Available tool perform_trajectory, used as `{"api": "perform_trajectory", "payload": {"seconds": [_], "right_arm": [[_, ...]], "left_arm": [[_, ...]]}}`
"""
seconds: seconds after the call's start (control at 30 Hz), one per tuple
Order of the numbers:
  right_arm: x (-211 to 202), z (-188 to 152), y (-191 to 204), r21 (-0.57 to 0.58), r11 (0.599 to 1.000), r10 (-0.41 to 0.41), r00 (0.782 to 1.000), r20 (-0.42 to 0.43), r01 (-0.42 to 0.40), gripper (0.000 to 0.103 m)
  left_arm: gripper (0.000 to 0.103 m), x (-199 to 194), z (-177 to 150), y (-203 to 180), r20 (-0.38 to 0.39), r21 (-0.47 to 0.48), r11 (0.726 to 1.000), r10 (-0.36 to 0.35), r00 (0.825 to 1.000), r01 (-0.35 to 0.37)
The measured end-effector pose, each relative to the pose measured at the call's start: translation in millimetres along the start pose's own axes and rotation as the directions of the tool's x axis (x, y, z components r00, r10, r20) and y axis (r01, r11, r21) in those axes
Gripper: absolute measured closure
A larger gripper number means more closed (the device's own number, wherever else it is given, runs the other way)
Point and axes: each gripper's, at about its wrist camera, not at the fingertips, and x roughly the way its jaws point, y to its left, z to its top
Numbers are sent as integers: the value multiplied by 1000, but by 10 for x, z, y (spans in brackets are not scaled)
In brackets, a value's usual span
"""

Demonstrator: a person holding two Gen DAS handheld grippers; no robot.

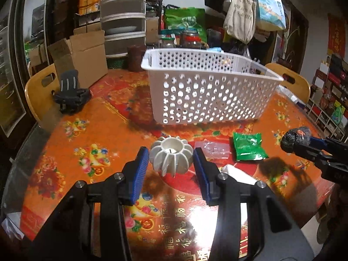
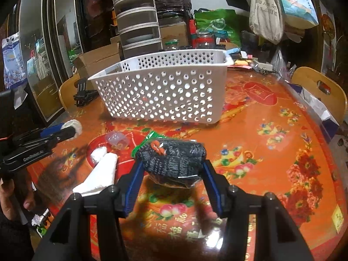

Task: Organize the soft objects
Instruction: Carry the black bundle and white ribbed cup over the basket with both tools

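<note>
Warm indoor light falls from above, leaving a white glare patch on the glossy tablecloth (image 1: 195, 221) near the bottom of both views. Dark gripper shadows spread across it. Fisheye distortion bends the edges into black corners, and the background clutter looks soft.

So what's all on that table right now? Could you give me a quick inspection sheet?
Surface: round table under an orange flowered cover, glossy.
Job's things: white perforated basket; white ribbed soft ball; dark knitted bundle; green packet; clear plastic wrapper; white roll.
Clutter: black folding stand, cardboard box.
Grippers: left gripper around the ball, contact unclear; right gripper shut on the bundle.
Cables: nothing seen.
Surroundings: wooden chairs, hanging tote bags, stacked containers.
</note>
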Motion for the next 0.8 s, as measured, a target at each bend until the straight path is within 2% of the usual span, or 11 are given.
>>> {"api": "perform_trajectory", "payload": {"seconds": [0.53, 0.8], "right_arm": [[-317, 249, -73, -31, 999, -5, 998, 65, 7, 49], [-461, 464, -54, -50, 999, -4, 995, 95, 8, 49]], "left_arm": [[63, -489, 222, 42, 79, -10, 1000, 0, 997, 1], [63, -684, 482, 15, 118, -11, 1000, -5, 993, 6]]}}
